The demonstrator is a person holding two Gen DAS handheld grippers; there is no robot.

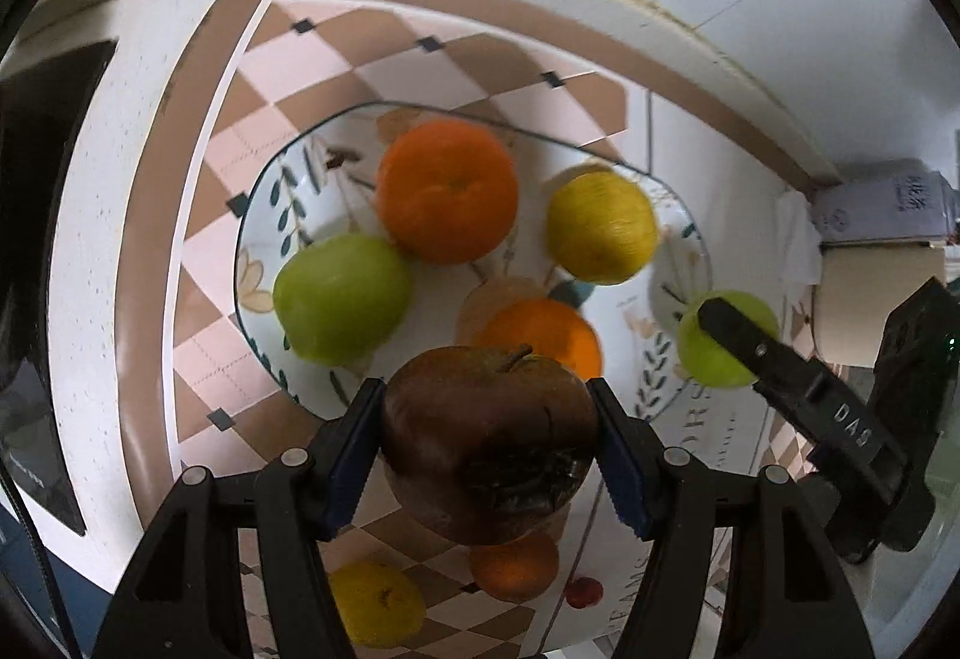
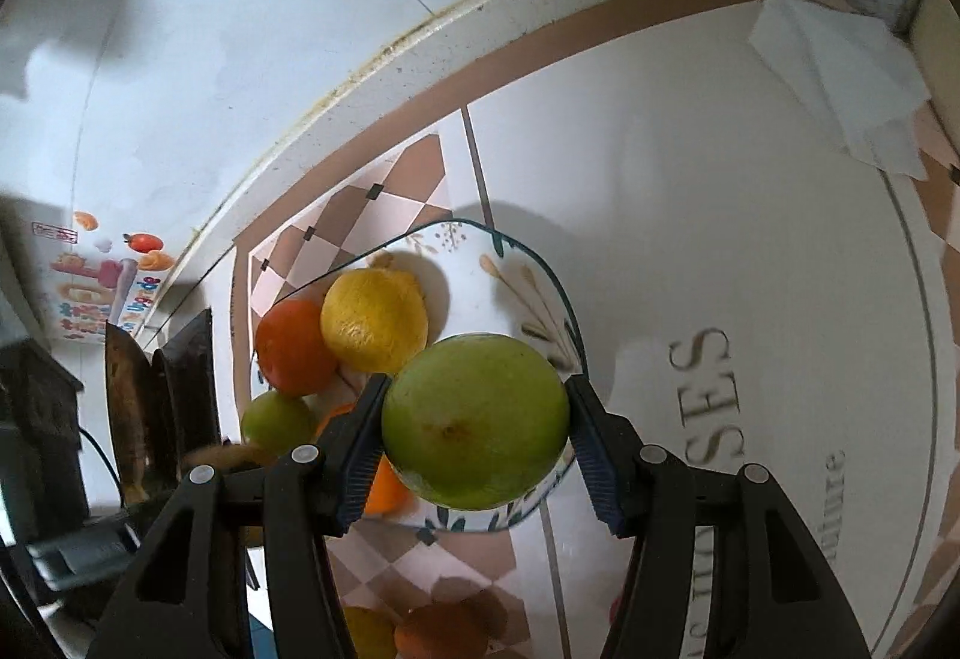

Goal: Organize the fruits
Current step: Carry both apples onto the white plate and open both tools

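Above a floral plate (image 1: 264, 215) on a checkered tablecloth (image 1: 420, 53), the left gripper (image 1: 487, 440) pinches a bruised brown apple (image 1: 489, 437) at the plate's near edge. At the right rim, the right gripper (image 2: 474, 422) clamps a green apple (image 2: 475, 419). On the plate lie two oranges (image 1: 447, 191), a lemon (image 1: 600, 227) and another green apple (image 1: 342, 296).

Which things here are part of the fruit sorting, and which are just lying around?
Job:
left gripper holding brown apple
right gripper holding green apple
plate
orange
lemon

Lying about:
tissue
printed box
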